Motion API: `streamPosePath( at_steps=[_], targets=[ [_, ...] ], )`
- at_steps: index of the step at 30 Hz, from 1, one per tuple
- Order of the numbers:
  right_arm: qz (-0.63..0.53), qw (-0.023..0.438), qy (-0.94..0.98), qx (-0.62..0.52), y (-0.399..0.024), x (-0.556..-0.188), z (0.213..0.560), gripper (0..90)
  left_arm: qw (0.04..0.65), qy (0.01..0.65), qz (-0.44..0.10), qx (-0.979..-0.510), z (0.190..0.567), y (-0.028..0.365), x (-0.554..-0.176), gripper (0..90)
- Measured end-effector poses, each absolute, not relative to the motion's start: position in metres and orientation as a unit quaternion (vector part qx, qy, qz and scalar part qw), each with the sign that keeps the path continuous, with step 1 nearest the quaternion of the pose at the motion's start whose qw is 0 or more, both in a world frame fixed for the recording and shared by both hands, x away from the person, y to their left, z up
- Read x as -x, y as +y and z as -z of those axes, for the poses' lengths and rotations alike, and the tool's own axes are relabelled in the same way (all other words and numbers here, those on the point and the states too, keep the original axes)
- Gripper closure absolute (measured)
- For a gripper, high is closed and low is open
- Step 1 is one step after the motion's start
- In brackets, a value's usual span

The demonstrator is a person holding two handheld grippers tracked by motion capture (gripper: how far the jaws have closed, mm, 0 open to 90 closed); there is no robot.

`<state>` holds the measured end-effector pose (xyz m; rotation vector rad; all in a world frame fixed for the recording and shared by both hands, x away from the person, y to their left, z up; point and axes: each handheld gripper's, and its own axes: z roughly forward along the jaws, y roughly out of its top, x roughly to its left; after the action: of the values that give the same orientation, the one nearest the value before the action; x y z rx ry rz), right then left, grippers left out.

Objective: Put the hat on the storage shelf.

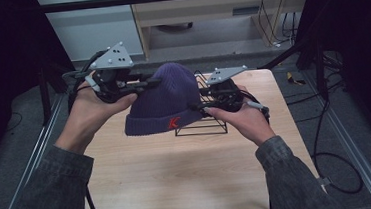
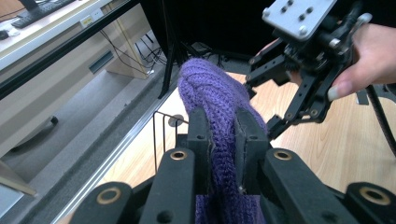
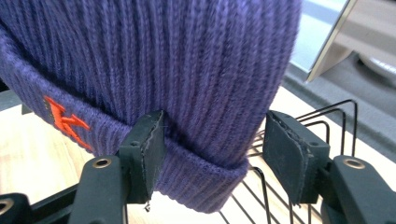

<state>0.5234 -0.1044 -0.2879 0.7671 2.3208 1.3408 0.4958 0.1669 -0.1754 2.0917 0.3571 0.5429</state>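
Between your left gripper's [image 2: 223, 140] jaws there's a fold of purple knit, pinched tight. That's the beanie [image 1: 165, 98], and in the left gripper view the ribbing bunches up and squeezes thin where the pads bite. So you've got it firmly on that side, up near the crown.

Over at your right gripper [image 3: 219, 154], the jaws stand spread, and the hat's folded cuff sits in the gap. The near pad looks to be touching the cuff; the far pad is clear of it. Nothing is clamped there yet.

Further out, in the high view, the beanie hangs above the wooden table [image 1: 179, 175], held up between your two hands, with the black wire rack [image 1: 200, 126] right behind and below it. An orange letter mark [image 3: 65, 122] shows on the cuff.

Now, how it'll handle: soft, light, floppy, nothing to break. It'll sag and swing from a single hold, and the loose knit will stretch rather than slip. I'd say your best grip is that doubled cuff, thicker and firmer than the single-layer body. Watch those rack wires, though; open knit could snag on them.
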Motion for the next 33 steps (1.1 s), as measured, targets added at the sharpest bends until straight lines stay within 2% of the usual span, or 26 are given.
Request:
streamPosePath(
  at_steps=[4, 5, 8, 9, 13, 16, 24, 33],
  targets=[
    [-0.472, 0.172, 0.82, -0.273, -0.107, -0.53, 0.288, 40.1, 0.454, 0.137, -0.221, -0.852, 0.172, 0.161, -0.499, 78.7],
    [-0.473, 0.171, 0.819, -0.274, -0.109, -0.532, 0.287, 43.2, 0.453, 0.136, -0.223, -0.852, 0.171, 0.16, -0.5, 78.7],
    [-0.478, 0.176, 0.818, -0.268, -0.114, -0.535, 0.283, 60.4, 0.452, 0.139, -0.228, -0.851, 0.168, 0.157, -0.504, 78.6],
    [-0.478, 0.176, 0.818, -0.268, -0.114, -0.535, 0.283, 60.4, 0.458, 0.142, -0.223, -0.849, 0.166, 0.156, -0.508, 78.6],
    [-0.485, 0.181, 0.81, -0.274, -0.124, -0.539, 0.277, 79.0, 0.462, 0.159, -0.232, -0.841, 0.166, 0.15, -0.525, 78.5],
    [-0.485, 0.19, 0.806, -0.282, -0.128, -0.541, 0.275, 79.9, 0.461, 0.165, -0.239, -0.839, 0.167, 0.147, -0.533, 78.5],
    [-0.478, 0.257, 0.78, -0.311, -0.147, -0.547, 0.261, 80.1, 0.491, 0.189, -0.258, -0.81, 0.173, 0.138, -0.563, 78.2],
    [-0.451, 0.294, 0.778, -0.322, -0.154, -0.558, 0.271, 80.0, 0.498, 0.201, -0.262, -0.802, 0.192, 0.12, -0.586, 78.2]
  ],
)
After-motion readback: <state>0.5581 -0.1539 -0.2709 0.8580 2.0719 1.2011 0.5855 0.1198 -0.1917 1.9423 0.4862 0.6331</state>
